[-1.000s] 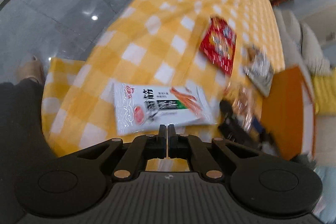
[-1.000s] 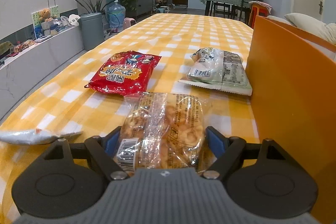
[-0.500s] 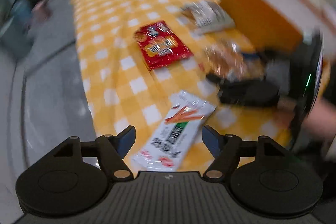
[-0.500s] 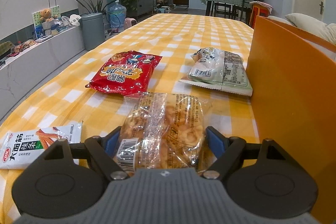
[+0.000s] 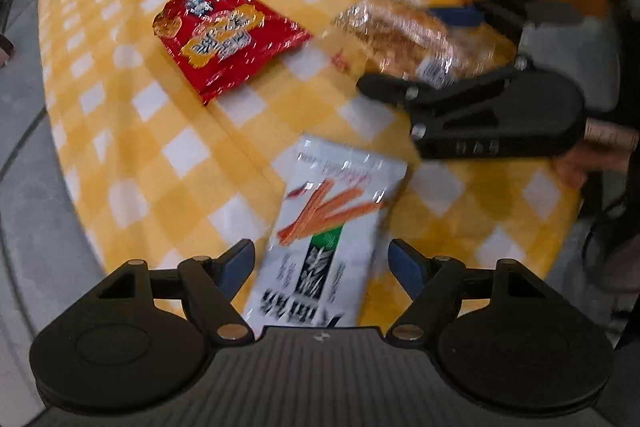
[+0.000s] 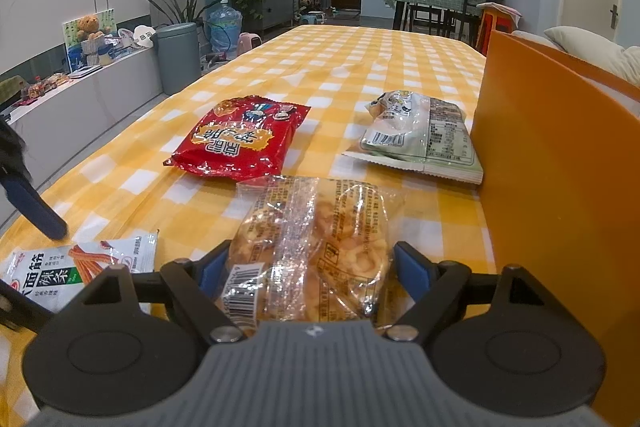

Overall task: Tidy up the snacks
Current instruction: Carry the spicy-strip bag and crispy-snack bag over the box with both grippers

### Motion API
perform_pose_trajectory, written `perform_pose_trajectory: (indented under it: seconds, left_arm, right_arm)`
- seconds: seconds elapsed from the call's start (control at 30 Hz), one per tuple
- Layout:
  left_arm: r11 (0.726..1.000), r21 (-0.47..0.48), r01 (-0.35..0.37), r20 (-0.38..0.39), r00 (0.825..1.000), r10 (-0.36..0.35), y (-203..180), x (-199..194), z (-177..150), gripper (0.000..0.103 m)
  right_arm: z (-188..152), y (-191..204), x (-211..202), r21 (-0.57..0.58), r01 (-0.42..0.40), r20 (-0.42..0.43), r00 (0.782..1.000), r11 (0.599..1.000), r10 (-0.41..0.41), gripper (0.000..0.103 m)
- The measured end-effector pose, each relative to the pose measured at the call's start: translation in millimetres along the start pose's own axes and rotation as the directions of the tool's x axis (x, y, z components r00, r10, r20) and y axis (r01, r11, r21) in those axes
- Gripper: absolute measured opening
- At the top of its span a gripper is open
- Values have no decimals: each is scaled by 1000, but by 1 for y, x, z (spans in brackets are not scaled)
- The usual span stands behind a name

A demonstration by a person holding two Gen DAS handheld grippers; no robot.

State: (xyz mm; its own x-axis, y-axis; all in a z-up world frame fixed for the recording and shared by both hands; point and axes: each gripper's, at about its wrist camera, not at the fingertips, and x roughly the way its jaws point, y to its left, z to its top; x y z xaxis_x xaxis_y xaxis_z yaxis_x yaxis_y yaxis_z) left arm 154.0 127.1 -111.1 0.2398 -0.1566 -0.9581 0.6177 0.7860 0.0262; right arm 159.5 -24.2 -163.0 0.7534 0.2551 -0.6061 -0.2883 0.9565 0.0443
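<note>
Left gripper (image 5: 322, 261) hovers over white spicy-strip packet (image 5: 328, 227) near cloth edge, jaws just swung wide from shut, packet between them, pads not yet pressing. Next: descend, close on packet, carry to orange bin (image 6: 560, 167). Right gripper (image 6: 310, 273) wide around clear cracker bag (image 6: 316, 247) (contact unclear). Versus earlier: left view rolled, packet now lengthwise between fingers
</note>
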Motion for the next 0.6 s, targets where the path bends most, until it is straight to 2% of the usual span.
perform_pose_trajectory:
  seconds: [0.1,0.2,0.23,0.37,0.43,0.6]
  left_arm:
    - [1000,-19,-1,6,1000,1,0,0,0,86]
    - [998,-62,-3,1,1000,3,2,-4,2,66]
    - [997,-72,-9,-8,1000,9,1,-4,3,65]
    - [987,-153,-43,-65,997,34,0,-5,10,62]
    - [972,-221,-75,-100,994,53,2,-6,14,61]
    - [929,-366,-61,-47,998,47,12,-32,15,61]
  right_arm:
    - [0,0,0,0,0,0,1000,1000,0,83]
    - [0,0,0,-1,1,0,1000,1000,-1,83]
    - [0,0,0,-2,0,0,1000,1000,0,83]
    - [-1,0,0,-2,-1,0,1000,1000,1,83]
    - [-1,0,0,-2,-1,0,1000,1000,1,82]
    - [0,0,0,-10,0,-1,1000,1000,0,80]
